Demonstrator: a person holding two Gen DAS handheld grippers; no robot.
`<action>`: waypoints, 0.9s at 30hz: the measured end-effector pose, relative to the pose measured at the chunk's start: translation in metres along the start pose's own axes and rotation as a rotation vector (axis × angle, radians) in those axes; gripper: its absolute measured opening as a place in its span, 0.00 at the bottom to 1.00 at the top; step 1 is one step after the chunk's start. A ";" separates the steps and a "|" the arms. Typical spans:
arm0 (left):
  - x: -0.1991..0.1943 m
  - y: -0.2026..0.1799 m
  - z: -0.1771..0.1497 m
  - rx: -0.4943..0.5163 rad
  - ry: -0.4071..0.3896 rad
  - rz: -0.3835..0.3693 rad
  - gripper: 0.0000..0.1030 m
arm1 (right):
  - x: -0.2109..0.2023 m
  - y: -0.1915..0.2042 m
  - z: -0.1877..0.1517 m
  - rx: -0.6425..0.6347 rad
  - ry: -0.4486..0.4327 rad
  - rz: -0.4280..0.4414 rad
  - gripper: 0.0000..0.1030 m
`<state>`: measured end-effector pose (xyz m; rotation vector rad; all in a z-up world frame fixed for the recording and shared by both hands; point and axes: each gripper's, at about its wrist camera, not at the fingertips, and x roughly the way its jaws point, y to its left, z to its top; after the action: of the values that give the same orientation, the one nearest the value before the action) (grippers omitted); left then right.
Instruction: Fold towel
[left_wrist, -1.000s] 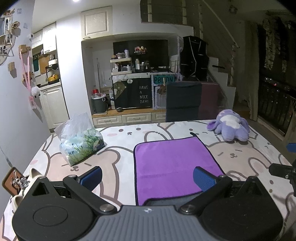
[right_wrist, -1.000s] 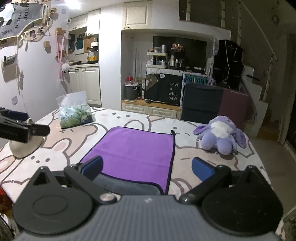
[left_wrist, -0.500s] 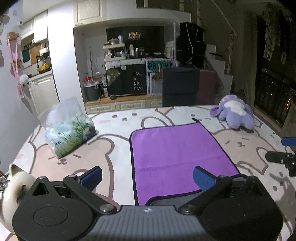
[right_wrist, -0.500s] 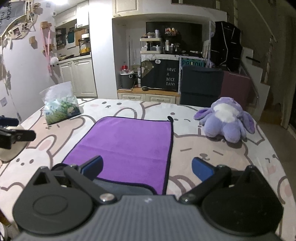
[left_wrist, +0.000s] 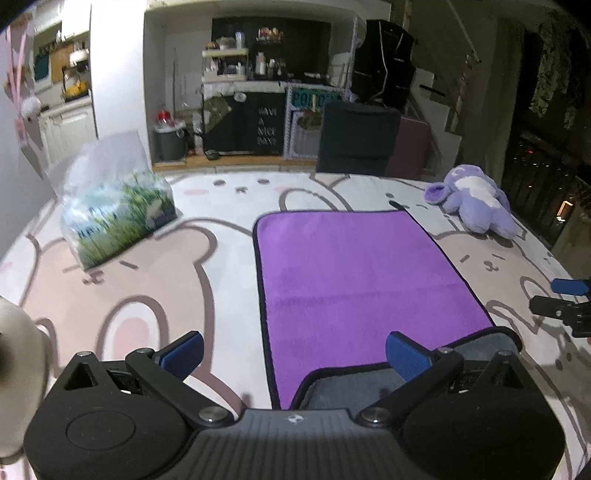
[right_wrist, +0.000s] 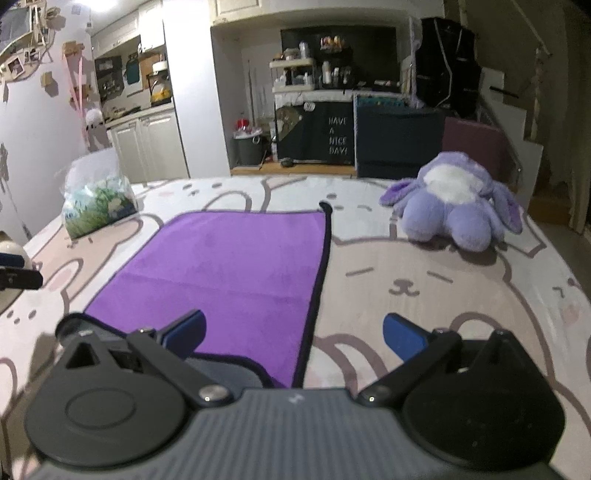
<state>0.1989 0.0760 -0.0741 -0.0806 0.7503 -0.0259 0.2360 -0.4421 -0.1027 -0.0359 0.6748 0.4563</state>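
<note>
Purple towel (left_wrist: 354, 273) lies flat on the bunny-print table cover (left_wrist: 155, 295), centre of the left wrist view, long axis running from bottom of frame toward the top. Its near edge is flipped up, grey underside (left_wrist: 343, 387) showing at lower centre. A faint crease crosses it side to side about midway.

Left gripper (left_wrist: 294, 349): jaws spread wide, holding nothing. The towel's near-left corner sits between its blue pads (left_wrist: 183, 349), slightly right of centre. Right pad overlaps the grey flap in the picture; contact can't be confirmed.

Right gripper (right_wrist: 293, 334): also spread wide, empty. In its view the towel (right_wrist: 229, 266) fills centre-left, and the near-right corner sits between the pads, at lower centre. Black-trimmed right edge runs up to a hanging loop (right_wrist: 325, 205) at the far-right corner.

Judgement: one gripper per near corner, both about equally close, so the next move is probably pinching both corners and carrying them up-frame to the far edge.

Outward: tissue pack (left_wrist: 114, 218) upper left, plush bunny (right_wrist: 456, 201) upper right, both well apart from the towel.
</note>
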 end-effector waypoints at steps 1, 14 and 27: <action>0.003 0.003 -0.001 -0.008 0.012 -0.015 1.00 | 0.004 -0.002 -0.001 -0.006 0.004 0.005 1.00; 0.030 0.030 -0.016 -0.049 0.074 -0.281 1.00 | 0.034 -0.012 -0.011 -0.065 0.014 0.235 1.00; 0.044 0.034 -0.012 -0.048 0.136 -0.310 0.70 | 0.060 0.003 -0.012 -0.074 0.196 0.281 0.53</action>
<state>0.2229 0.1066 -0.1157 -0.2420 0.8688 -0.3114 0.2684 -0.4181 -0.1485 -0.0567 0.8595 0.7554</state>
